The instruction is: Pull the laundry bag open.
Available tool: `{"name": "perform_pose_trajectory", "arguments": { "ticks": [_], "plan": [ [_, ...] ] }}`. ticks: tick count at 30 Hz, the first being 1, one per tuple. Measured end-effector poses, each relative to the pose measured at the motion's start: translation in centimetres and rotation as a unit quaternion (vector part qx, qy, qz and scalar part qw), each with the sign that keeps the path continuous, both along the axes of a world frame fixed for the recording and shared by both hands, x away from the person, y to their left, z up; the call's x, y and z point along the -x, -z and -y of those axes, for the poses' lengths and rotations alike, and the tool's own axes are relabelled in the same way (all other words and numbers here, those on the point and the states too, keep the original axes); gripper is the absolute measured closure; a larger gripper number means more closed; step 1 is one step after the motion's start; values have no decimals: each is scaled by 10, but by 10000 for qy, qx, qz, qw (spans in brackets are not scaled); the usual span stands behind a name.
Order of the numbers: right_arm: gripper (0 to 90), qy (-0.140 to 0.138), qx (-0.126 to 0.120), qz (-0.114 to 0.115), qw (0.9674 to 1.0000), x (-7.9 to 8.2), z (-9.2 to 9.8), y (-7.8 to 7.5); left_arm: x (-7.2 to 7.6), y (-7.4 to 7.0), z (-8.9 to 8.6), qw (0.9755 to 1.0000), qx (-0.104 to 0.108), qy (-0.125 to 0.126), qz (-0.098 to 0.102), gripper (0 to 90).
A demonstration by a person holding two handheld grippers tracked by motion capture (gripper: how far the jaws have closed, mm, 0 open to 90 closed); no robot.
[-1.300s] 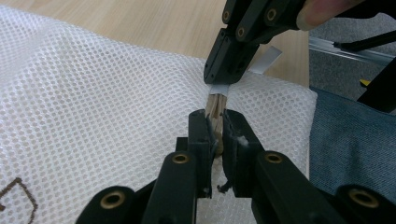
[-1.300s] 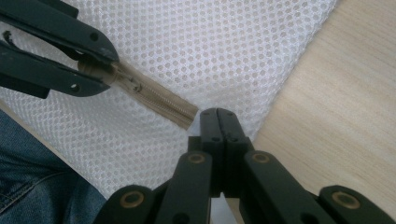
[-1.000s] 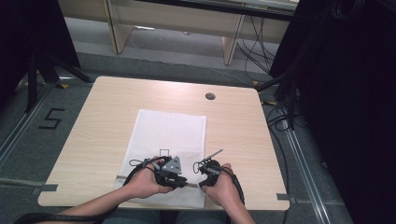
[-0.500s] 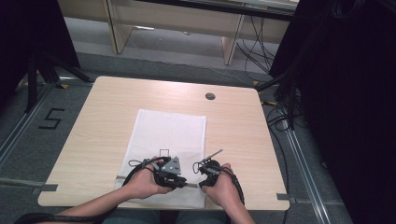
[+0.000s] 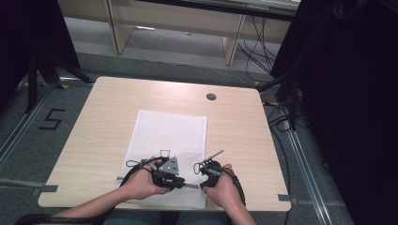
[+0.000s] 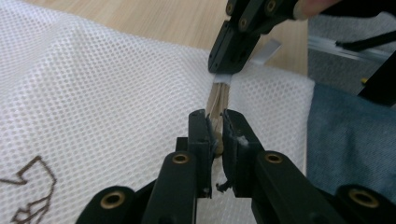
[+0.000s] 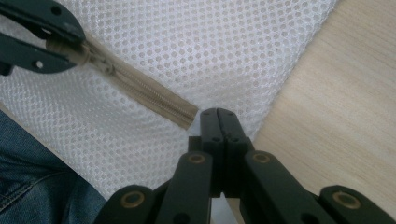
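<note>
Mesh laundry bag [image 5: 169,140] lies flat near the table's [image 5: 103,117] front edge, its beige zipper [image 7: 144,95] along the near side. Left gripper [image 6: 215,130] pinches the zipper; right gripper [image 7: 218,116] clamps the bag's edge at the zipper's end.

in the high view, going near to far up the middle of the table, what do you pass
person's left hand holding the black left gripper → small dark printed square mark on the white mesh zip bag → bare light wooden tabletop → dark round cable hole, off to the right near the far edge
</note>
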State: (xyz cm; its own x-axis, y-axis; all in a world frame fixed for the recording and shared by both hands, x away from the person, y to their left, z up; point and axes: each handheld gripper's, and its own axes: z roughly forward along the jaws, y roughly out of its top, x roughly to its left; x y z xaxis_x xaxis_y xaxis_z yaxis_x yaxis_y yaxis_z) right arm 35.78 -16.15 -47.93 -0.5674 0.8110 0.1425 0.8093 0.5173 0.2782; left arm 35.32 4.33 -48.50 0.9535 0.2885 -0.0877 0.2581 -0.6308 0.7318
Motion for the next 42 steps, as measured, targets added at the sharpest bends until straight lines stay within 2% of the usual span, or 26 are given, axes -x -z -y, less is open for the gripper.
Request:
{"name": "perform_pose_trajectory", "arguments": {
  "ticks": [3, 4, 8, 11, 13, 14, 17, 18, 19, 21, 22, 24, 28, 30, 33, 36, 37, 38, 42],
  "plan": [
    [900, -55, 9, 35, 10000, -1, 1, 0, 1, -4, -3, 10000, 5, -9, 63, 819],
    [900, 33, -10, -28, 10000, 0, 0, 0, 2, -5, -5, 10000, 7, -21, 78, 819],
    [900, 140, -45, -85, 9999, 1, -2, 0, 0, -1, -9, 9999, 66, -67, -49, 819],
    [900, -2, 1, 25, 10000, 0, 0, 0, 0, -2, -9, 9999, 80, -59, -41, 819],
    [900, 65, -4, -53, 10000, 0, -1, -1, 1, -3, -9, 9999, 77, -54, -33, 819],
    [900, -36, -14, 35, 10000, -1, 1, 0, 1, -3, -9, 9999, 81, -59, -41, 819],
    [900, 6, -20, 13, 10000, -1, 1, 0, 1, -2, -9, 9999, 97, -52, -53, 819],
    [900, -15, -20, 33, 10000, -1, 1, 0, 2, -4, -10, 10000, 24, 8, 56, 819],
    [900, 2, -18, 16, 10000, -1, 1, 0, 3, -5, -10, 10000, 31, 12, 72, 819],
    [900, 58, -24, -76, 10000, 0, 0, 0, 2, -6, -13, 10000, 71, -35, 27, 819],
    [900, -29, -17, -2, 10000, -1, 1, 0, 1, -5, -14, 9999, 85, -59, -8, 819],
    [900, -10, -28, -18, 10000, -1, 1, 0, 0, -4, -17, 9998, 142, -86, -85, 819],
    [900, 45, -28, -77, 10000, 0, 0, 0, 1, -5, -16, 10000, 74, -41, -33, 819],
    [900, 101, -35, -105, 9999, 1, 0, -1, 2, -6, -17, 9999, 110, -46, -25, 819],
    [900, 12, -27, -45, 10000, -1, 1, 0, 1, -7, -20, 9998, 157, -69, -72, 819],
    [900, 57, -41, -78, 9999, 0, 0, 0, 2, -6, -21, 9999, 124, -40, -50, 819],
    [900, -28, -29, -17, 10000, -1, 1, 0, 2, -6, -21, 9999, 121, -49, -64, 819],
    [900, 110, -5, -89, 9999, 1, -1, -1, 2, -6, -22, 9999, 126, -54, -49, 819],
    [900, 29, -25, -57, 10000, 0, 0, 0, 1, -8, -26, 9999, 114, -88, -48, 819]
  ]
}}
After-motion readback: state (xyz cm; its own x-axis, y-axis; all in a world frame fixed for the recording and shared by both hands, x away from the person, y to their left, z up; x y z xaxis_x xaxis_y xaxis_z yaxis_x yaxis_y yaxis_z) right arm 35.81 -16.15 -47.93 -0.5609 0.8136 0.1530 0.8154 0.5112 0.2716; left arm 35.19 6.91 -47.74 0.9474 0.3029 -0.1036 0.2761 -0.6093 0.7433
